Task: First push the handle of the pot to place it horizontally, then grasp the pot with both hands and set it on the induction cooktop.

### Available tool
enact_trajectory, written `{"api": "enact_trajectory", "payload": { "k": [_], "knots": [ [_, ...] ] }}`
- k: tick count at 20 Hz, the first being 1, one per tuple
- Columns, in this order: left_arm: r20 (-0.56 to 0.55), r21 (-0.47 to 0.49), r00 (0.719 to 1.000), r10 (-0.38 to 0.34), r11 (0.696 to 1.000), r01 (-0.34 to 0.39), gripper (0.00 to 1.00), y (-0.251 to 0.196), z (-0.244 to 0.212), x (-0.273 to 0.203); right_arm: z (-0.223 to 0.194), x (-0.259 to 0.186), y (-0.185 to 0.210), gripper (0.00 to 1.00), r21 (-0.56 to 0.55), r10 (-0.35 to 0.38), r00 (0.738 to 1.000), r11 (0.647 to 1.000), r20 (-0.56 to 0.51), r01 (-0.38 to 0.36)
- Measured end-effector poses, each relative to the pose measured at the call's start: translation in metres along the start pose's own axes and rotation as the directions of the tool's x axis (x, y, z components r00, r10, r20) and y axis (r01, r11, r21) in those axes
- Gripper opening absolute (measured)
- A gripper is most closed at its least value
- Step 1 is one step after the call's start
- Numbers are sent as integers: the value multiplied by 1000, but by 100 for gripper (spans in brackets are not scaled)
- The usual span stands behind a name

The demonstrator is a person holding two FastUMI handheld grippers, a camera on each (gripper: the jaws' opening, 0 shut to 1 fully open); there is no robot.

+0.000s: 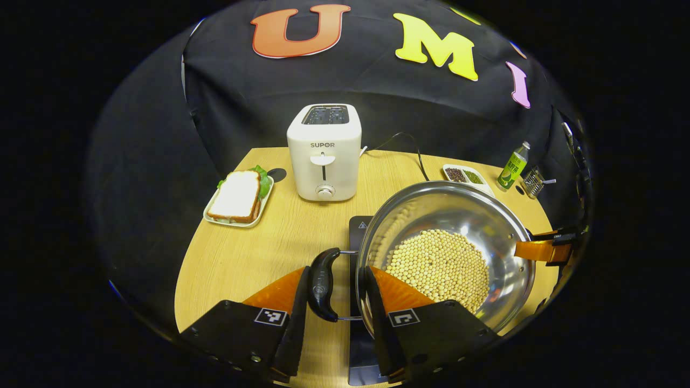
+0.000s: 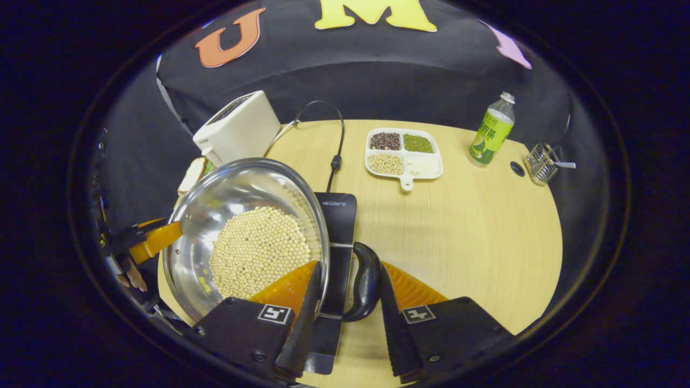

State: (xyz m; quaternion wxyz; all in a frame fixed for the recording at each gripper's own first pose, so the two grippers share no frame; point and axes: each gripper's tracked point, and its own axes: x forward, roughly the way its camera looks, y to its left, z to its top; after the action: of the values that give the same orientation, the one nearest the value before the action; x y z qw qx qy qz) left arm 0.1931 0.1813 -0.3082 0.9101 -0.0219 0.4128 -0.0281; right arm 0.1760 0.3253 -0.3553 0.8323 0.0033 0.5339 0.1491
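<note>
A steel pot (image 1: 463, 210) (image 2: 237, 188) full of soybeans (image 1: 439, 264) sits over the black induction cooktop (image 1: 358, 226) (image 2: 337, 221); I cannot tell whether it rests on it. My left gripper (image 1: 338, 269) is shut on the pot's left black handle (image 1: 322, 285), its outer finger against the handle and its inner finger at the rim. My right gripper (image 2: 350, 264) holds the opposite handle (image 2: 367, 285) the same way. Both handles lie level. Each gripper also shows across the pot, the right gripper (image 1: 544, 250) and the left gripper (image 2: 153, 240).
A white toaster (image 1: 323, 153) and a plate with a sandwich (image 1: 237, 196) stand behind the pot on the left. A divided dish of beans (image 2: 404, 153), a green bottle (image 2: 490, 132) and a small wire basket (image 2: 542, 161) stand at the back right. The cooktop's cord (image 2: 337, 156) runs back.
</note>
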Motion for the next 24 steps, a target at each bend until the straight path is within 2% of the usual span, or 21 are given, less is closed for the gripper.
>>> {"api": "enact_trajectory", "payload": {
  "k": [1,5,8,9,11,13,15,17,18,21,24],
  "knots": [
    [-1,-4,1000,3,1000,-3,53,0,-1,0,-1,0,-1,60,6,5,1000,1000,4,-5],
    [18,12,1000,25,1000,-25,58,2,-2,2,0,0,-2,60,12,24,998,1000,55,-25],
    [79,-20,997,0,1000,2,63,-1,9,0,1,-1,-1,61,51,56,989,997,138,-64],
    [90,-35,996,-13,999,16,77,-3,9,-3,0,-1,-3,60,45,65,984,996,167,-73],
    [107,-42,994,-11,999,15,84,-2,8,-9,0,-3,-4,64,37,77,972,995,224,-88],
    [133,-20,991,14,1000,-12,89,-2,6,-20,5,-10,-6,70,4,81,950,996,302,-86],
    [178,10,982,54,998,-57,93,3,7,-35,17,-22,-18,70,-53,24,911,999,411,-3],
    [247,20,966,74,996,-82,94,-1,12,-55,14,-37,-16,84,-75,8,889,997,459,30],
    [280,12,957,76,996,-83,94,-7,14,-67,9,-44,-15,88,-83,7,880,996,475,37],
    [341,4,937,71,997,-78,95,-21,12,-100,-8,-69,-15,87,-116,5,847,991,532,67],
    [413,20,908,65,997,-80,95,-40,10,-127,-31,-97,-15,87,-121,23,821,991,570,56]
  ]
}}
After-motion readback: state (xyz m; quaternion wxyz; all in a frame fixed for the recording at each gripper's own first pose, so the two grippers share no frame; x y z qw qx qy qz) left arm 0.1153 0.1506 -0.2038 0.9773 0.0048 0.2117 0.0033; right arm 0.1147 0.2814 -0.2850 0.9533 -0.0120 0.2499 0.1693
